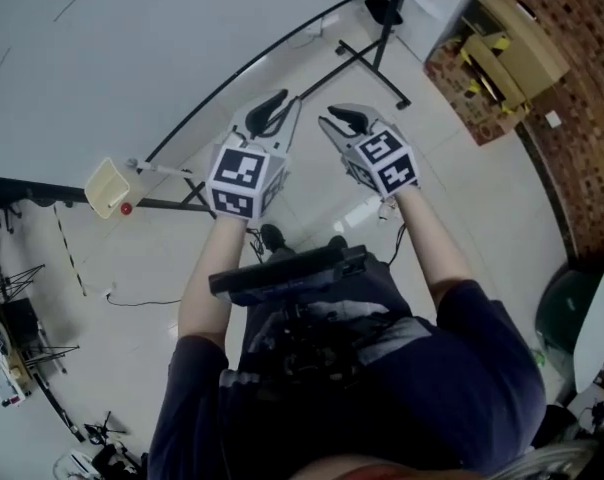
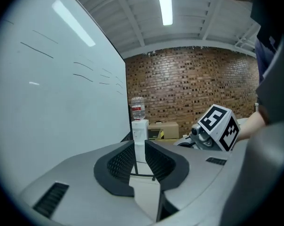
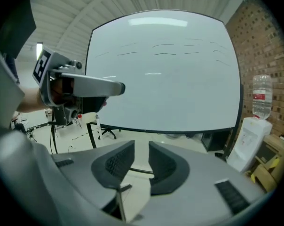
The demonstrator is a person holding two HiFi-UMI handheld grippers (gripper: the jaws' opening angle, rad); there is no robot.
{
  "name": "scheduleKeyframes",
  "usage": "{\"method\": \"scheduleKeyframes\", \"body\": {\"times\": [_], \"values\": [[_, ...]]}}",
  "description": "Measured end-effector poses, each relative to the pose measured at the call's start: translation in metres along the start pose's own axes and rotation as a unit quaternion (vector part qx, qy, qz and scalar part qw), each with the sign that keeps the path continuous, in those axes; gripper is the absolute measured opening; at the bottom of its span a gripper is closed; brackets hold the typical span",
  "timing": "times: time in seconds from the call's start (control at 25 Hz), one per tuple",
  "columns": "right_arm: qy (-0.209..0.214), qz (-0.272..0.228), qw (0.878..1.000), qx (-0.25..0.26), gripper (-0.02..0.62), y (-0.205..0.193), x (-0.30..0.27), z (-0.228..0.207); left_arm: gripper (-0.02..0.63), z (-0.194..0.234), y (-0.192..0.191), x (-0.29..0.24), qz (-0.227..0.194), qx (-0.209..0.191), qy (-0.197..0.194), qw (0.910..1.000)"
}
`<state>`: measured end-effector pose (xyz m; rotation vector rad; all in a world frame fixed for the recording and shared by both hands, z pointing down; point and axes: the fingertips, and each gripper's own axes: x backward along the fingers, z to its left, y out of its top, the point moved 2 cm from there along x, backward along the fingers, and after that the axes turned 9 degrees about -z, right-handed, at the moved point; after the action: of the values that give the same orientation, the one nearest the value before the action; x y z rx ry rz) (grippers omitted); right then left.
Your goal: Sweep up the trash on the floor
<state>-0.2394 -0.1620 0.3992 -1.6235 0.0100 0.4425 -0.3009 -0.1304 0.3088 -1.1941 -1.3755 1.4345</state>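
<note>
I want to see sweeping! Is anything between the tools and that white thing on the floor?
Nothing visible is. The white thing lies on the floor beneath the right tool; the left tool is next to that one. Both tools are open, empty and held in the air.

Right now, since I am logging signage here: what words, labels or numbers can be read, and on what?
None legible.
Red label on the clear plastic water bottle: too blurred.
Faint strokes on the large white whiteboard: unreadable.
Black-and-white square-marker cube: pattern, no words.
</note>
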Motion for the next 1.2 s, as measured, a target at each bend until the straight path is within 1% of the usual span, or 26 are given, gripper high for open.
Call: {"method": "scheduleKeyframes", "body": {"times": [0.08,0.16,0.2,0.28,0.4,0.52,0.68,0.92,1.2], "values": [[0.013,0.005,1.000,-0.011,0.109,-0.012,0.002,0.004,0.061,-0.004,-0.008,0.009,0.007,-0.004,0.011,0.9999],[0.028,0.007,0.999,-0.017,0.109,-0.018,-0.001,0.010,0.056,0.002,-0.016,0.020,0.015,0.004,0.029,0.9995],[0.035,0.006,0.999,-0.015,0.109,-0.017,-0.002,0.013,0.007,0.007,-0.018,0.027,0.016,0.011,0.039,0.9990],[0.042,-0.008,0.999,-0.008,0.109,-0.007,-0.004,0.019,0.000,0.016,-0.018,0.042,0.013,0.025,0.056,0.9980],[0.045,-0.043,0.998,0.001,0.107,0.020,-0.005,0.034,0.000,0.027,-0.013,0.064,0.001,0.034,0.068,0.9971],[0.047,-0.064,0.997,0.012,0.107,0.044,-0.006,0.053,0.000,0.034,-0.008,0.086,-0.012,0.040,0.067,0.9969],[0.042,-0.072,0.996,0.029,0.107,0.063,-0.007,0.084,0.000,0.041,0.000,0.121,-0.036,0.046,0.063,0.9963],[0.048,-0.057,0.996,0.051,0.107,0.078,-0.010,0.147,0.000,0.060,0.021,0.187,-0.084,0.061,0.060,0.9928],[0.029,-0.043,0.995,0.083,0.107,0.096,-0.007,0.188,0.000,0.072,0.036,0.229,-0.119,0.066,0.041,0.9899]]}}
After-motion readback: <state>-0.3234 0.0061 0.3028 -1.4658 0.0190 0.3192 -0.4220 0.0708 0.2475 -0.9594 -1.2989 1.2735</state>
